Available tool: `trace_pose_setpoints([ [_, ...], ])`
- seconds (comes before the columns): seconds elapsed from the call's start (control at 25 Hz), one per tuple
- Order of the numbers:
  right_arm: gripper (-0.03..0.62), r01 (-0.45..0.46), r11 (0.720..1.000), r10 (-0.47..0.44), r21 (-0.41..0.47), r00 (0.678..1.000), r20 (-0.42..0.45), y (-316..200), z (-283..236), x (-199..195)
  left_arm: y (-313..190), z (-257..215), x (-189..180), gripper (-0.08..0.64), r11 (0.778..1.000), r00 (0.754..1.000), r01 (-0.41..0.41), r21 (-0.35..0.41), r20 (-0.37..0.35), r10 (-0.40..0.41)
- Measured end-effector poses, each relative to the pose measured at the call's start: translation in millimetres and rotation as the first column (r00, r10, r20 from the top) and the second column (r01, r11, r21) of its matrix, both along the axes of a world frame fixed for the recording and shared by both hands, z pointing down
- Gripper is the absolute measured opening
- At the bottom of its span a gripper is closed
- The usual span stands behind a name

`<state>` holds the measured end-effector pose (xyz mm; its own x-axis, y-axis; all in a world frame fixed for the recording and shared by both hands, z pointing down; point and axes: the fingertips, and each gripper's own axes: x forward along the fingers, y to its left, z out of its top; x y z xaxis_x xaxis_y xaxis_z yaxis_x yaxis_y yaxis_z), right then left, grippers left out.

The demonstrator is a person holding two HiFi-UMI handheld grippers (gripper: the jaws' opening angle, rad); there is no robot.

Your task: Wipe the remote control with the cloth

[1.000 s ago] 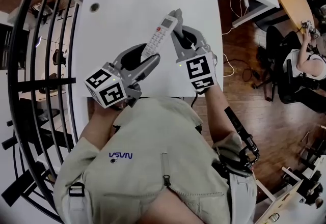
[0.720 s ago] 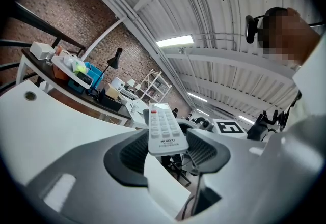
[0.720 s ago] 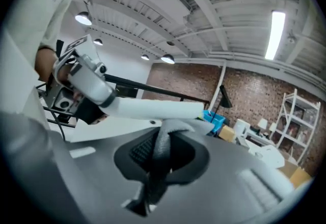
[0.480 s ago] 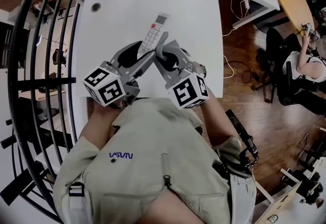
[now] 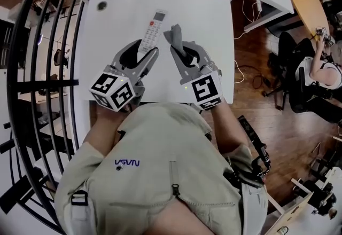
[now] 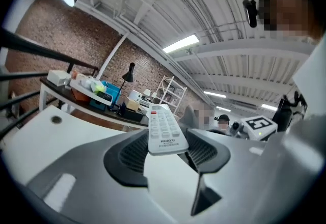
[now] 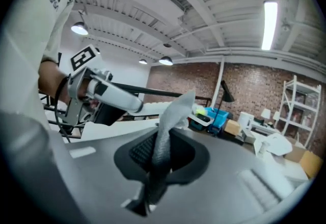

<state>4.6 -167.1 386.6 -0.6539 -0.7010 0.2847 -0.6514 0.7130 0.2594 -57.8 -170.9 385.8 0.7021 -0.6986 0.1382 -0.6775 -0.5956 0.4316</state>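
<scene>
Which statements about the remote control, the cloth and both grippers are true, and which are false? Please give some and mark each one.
1. The left gripper holds the remote control. True.
2. The cloth lies flat on the table. False: the right gripper is shut on it, and it sticks up from the jaws.
3. The remote control's buttons face up. True.
4. The cloth is red. False: it is grey.
</scene>
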Motion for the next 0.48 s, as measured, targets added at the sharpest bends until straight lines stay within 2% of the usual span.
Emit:
trace_pose_setpoints([
  [0.08, 0.023, -0.079, 0.997, 0.079, 0.002, 0.996, 0.031, -10.7, -6.5, 12.5, -2.7, 0.0, -6.2, 0.244, 0.996, 0.991, 0.042, 0.084, 0.121, -0.052],
  [0.16, 0.023, -0.145, 0.989, 0.145, -0.004, 0.988, 0.062, -18.2, -11.7, 23.0, -4.4, -0.4, -8.7, 0.244, 0.982, 0.965, 0.063, 0.177, 0.242, -0.105],
  [0.24, 0.023, -0.194, 0.981, 0.195, -0.015, 0.976, 0.093, -22.9, -15.8, 30.0, -5.7, -2.0, -8.6, 0.244, 0.966, 0.933, 0.066, 0.250, 0.327, -0.149],
  [0.36, 0.023, -0.245, 0.969, 0.247, -0.031, 0.960, 0.130, -25.3, -21.5, 36.6, -6.1, -6.2, -6.5, 0.244, 0.944, 0.894, 0.061, 0.323, 0.404, -0.196],
  [0.48, 0.023, -0.284, 0.958, 0.287, -0.041, 0.945, 0.158, -24.1, -24.3, 42.4, -7.0, -8.3, -6.9, 0.244, 0.929, 0.873, 0.075, 0.362, 0.426, -0.236],
])
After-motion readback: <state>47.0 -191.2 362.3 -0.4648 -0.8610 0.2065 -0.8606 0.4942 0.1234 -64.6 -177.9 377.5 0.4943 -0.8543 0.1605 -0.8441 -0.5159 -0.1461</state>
